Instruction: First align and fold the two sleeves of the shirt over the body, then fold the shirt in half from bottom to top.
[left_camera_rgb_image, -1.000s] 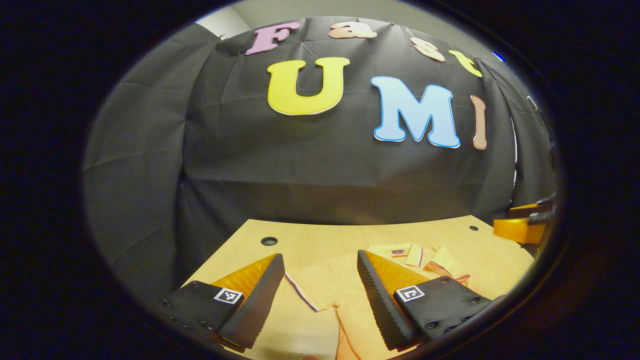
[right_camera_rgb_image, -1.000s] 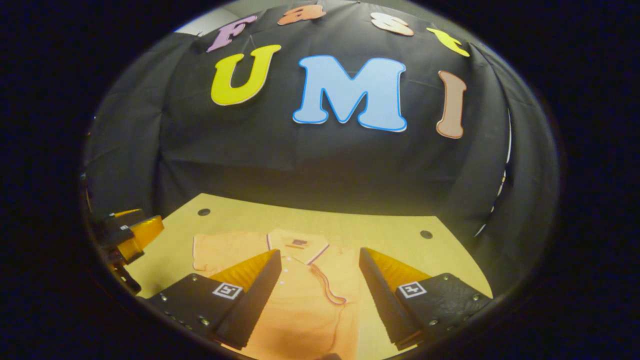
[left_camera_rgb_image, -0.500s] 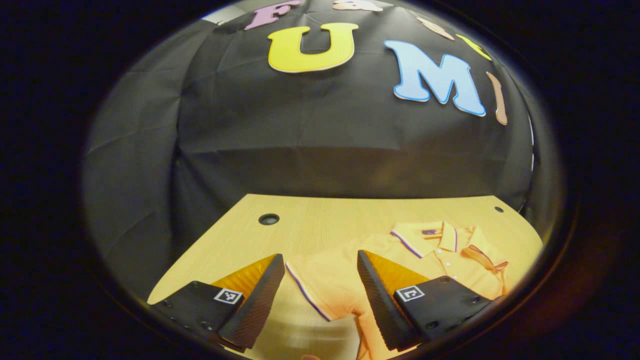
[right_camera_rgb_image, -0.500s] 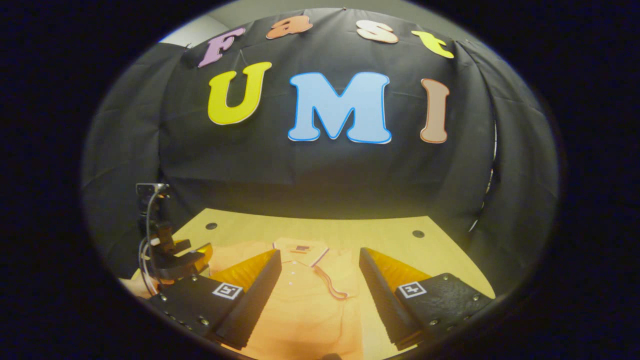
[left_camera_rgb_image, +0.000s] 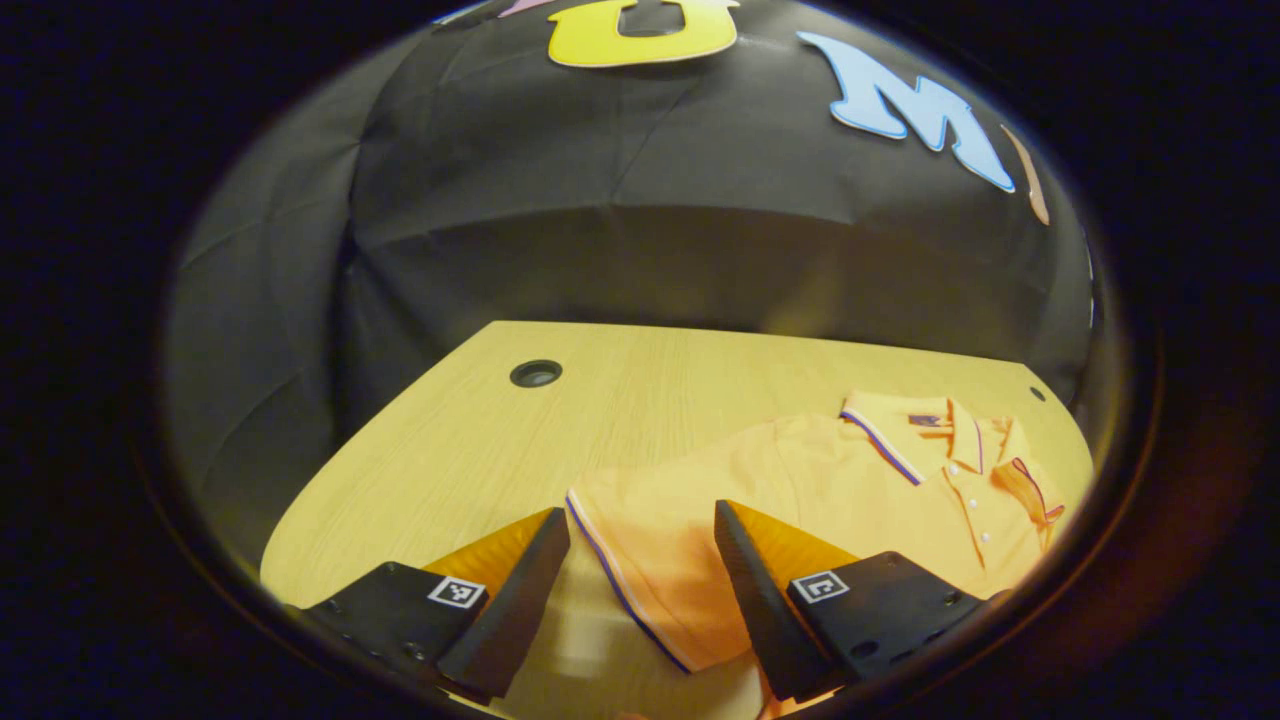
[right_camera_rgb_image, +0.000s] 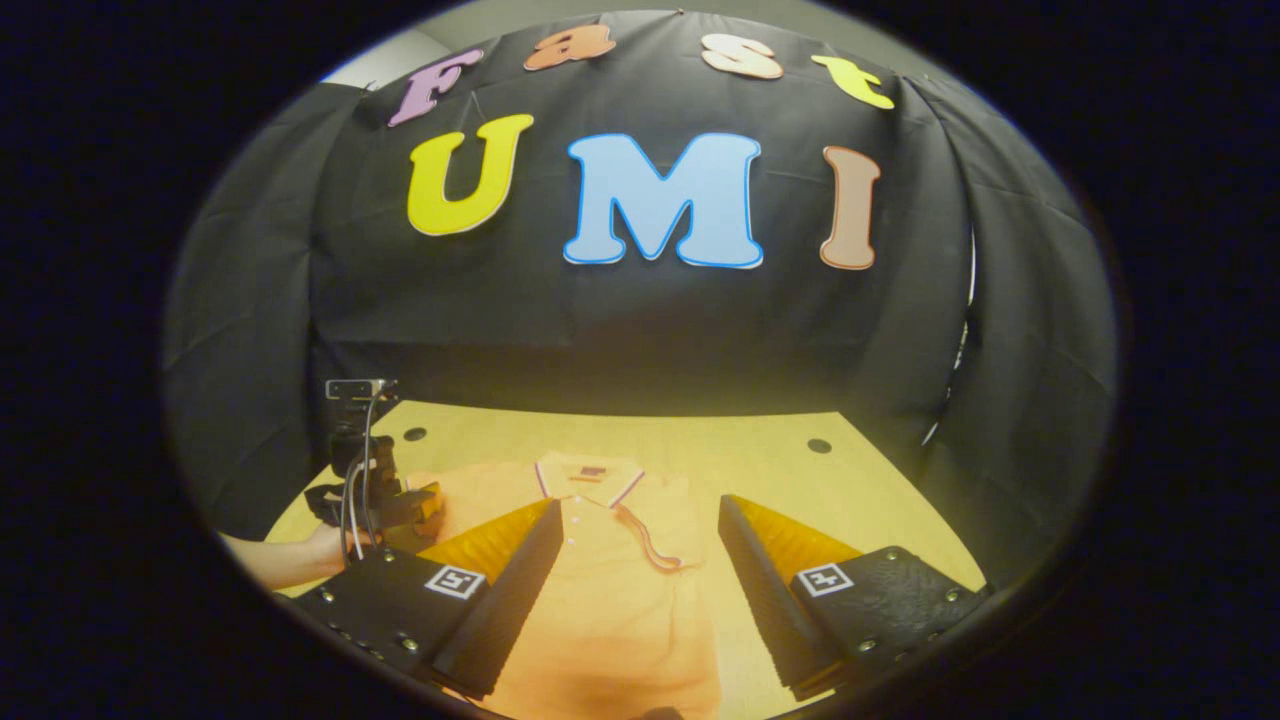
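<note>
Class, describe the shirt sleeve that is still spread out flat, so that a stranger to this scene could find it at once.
Start at the wooden table before the black cloth wall. An orange polo shirt lies on it, and this sleeve spreads onto bare wood between the open left gripper's fingers. Its dark-striped cuff lies flat on the table, while the other sleeve is folded over the chest.

Left tongs (left_camera_rgb_image: 640, 560) nearer the sleeve (left_camera_rgb_image: 650, 540).

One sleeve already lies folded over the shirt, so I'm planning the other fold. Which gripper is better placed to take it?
Left. The left gripper hangs open right over the flat sleeve and its striped cuff edge. The right gripper is open above the shirt body, beside the folded sleeve.
</note>
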